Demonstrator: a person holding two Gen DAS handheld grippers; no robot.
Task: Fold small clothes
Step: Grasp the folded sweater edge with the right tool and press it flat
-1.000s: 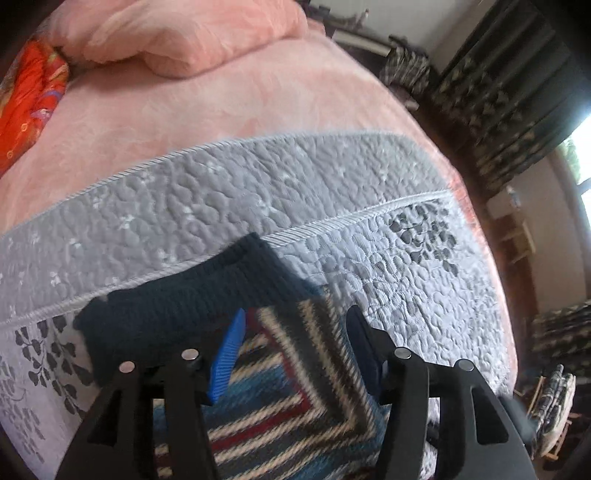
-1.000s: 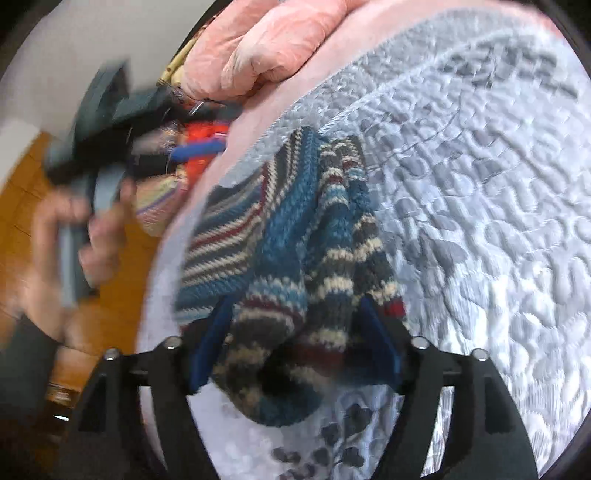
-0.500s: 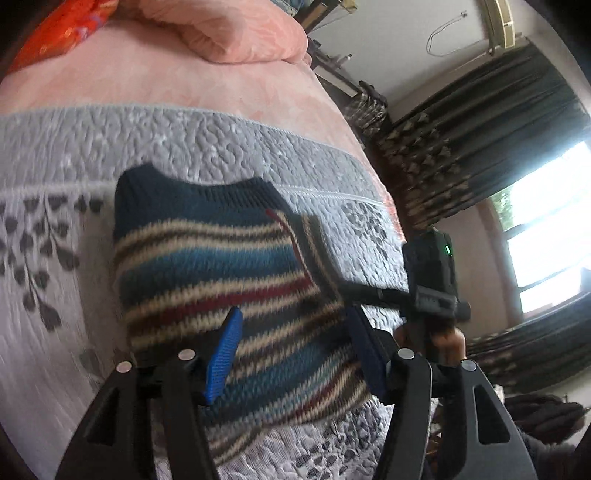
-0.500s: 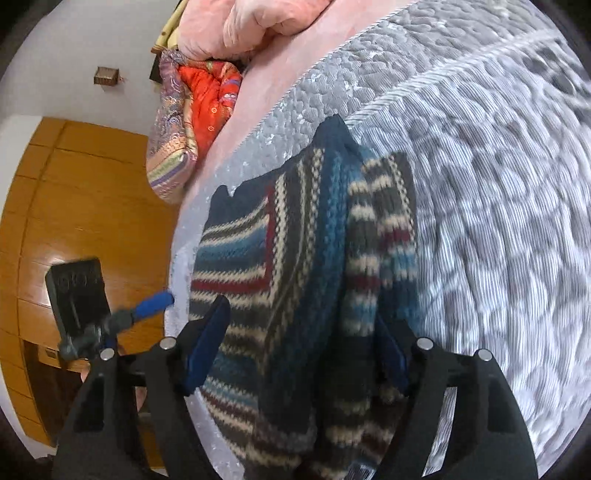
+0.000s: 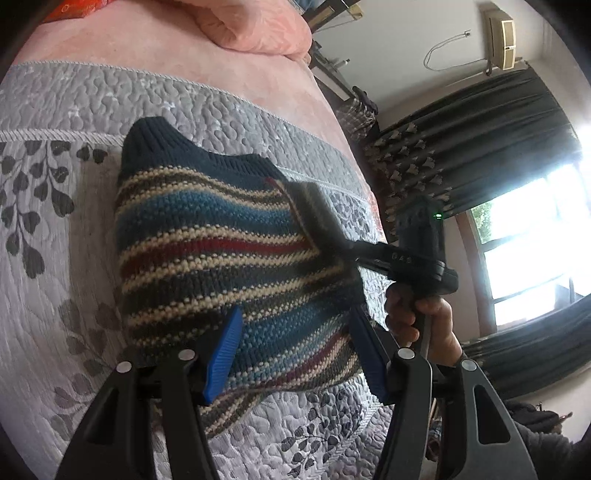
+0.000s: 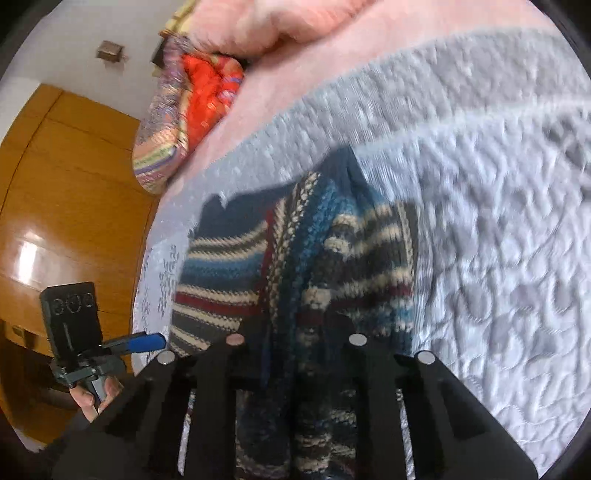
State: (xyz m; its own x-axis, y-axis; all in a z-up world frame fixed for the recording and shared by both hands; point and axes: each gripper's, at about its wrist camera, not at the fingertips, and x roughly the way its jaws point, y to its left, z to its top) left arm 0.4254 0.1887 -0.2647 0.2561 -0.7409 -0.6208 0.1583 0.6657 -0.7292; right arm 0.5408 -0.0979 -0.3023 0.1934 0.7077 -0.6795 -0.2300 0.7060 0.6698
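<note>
- A big bed (image 5: 92, 122) is seen, covered by a grey quilt (image 6: 498, 221) with a leaf print and a pink blanket (image 5: 155, 55) further back.
- A pink pillow (image 5: 255, 29) is laid at the far end of the bed, and a bright orange and striped bundle (image 6: 192, 99) is seen next to it in the right wrist view.
- A brown wooden wardrobe (image 6: 66, 192) is seen beside the bed, and dark curtains (image 5: 480, 147) are hung by a bright window (image 5: 535, 240).
- The striped knit sweater (image 5: 221, 258) is laid on the grey quilt near the edge of the bed. It is partly folded, with one side turned over on top of the rest.
- The left tool (image 5: 295, 354) is held wide open. Its blue fingertips (image 5: 221, 358) are placed on both sides of the near part of the sweater. It cannot be told if the sweater is touched by them; nothing is pinched.
- The right tool (image 6: 295, 343) is set over the folded part of the sweater. The knit is bunched up between its two black arms. Its tips are hidden by the cloth, so it cannot be told how far it is open or if the sweater is gripped.
- In the left wrist view, the right tool is seen from the side with its front end on the turned-over part of the sweater, and it is held by a hand (image 5: 424, 325).
- In the right wrist view, the left tool is seen low at the left, beside the bed edge, held by the other hand (image 6: 92, 398).
</note>
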